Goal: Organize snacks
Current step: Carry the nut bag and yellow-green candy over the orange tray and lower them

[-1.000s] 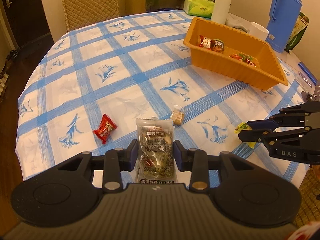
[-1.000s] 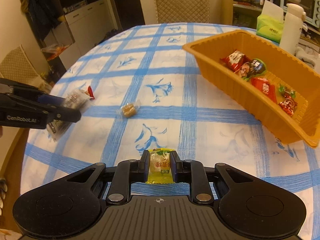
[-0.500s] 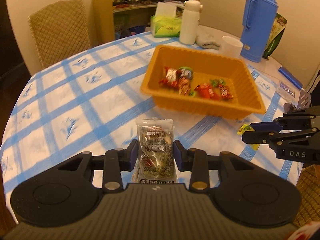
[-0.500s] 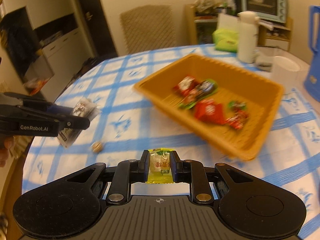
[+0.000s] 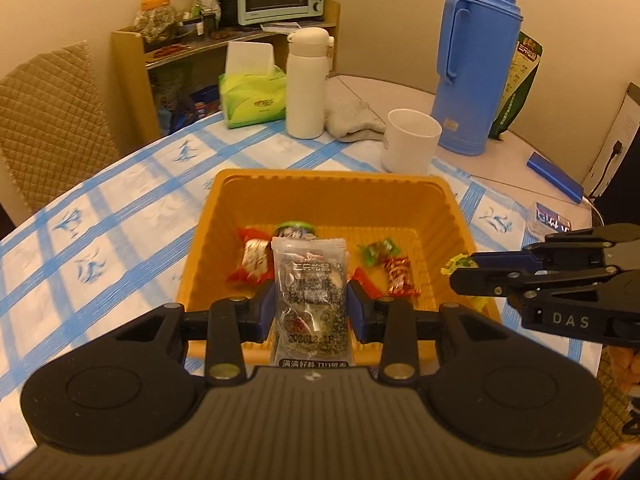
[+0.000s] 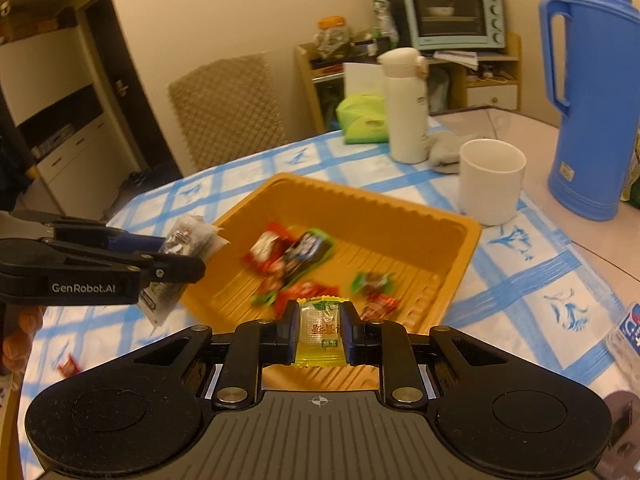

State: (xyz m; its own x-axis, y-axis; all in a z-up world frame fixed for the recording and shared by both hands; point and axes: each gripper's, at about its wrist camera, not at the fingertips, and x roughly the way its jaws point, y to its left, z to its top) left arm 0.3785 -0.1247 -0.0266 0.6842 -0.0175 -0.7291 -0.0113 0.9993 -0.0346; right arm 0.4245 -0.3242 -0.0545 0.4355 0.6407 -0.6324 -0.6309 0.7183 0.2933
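Orange tray (image 5: 452, 216) sits on the tabletop (image 5: 120, 216) right under both grippers. My left gripper (image 5: 311, 312) is clamped on a clear packet (image 5: 309, 280), right gripper (image 6: 319, 328) pinching a yellow candy (image 6: 320, 330) over the tray's near edge.

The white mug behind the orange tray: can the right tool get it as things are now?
Probably not yet. The right tool is shut on a yellow candy, so it cannot grasp the white mug.
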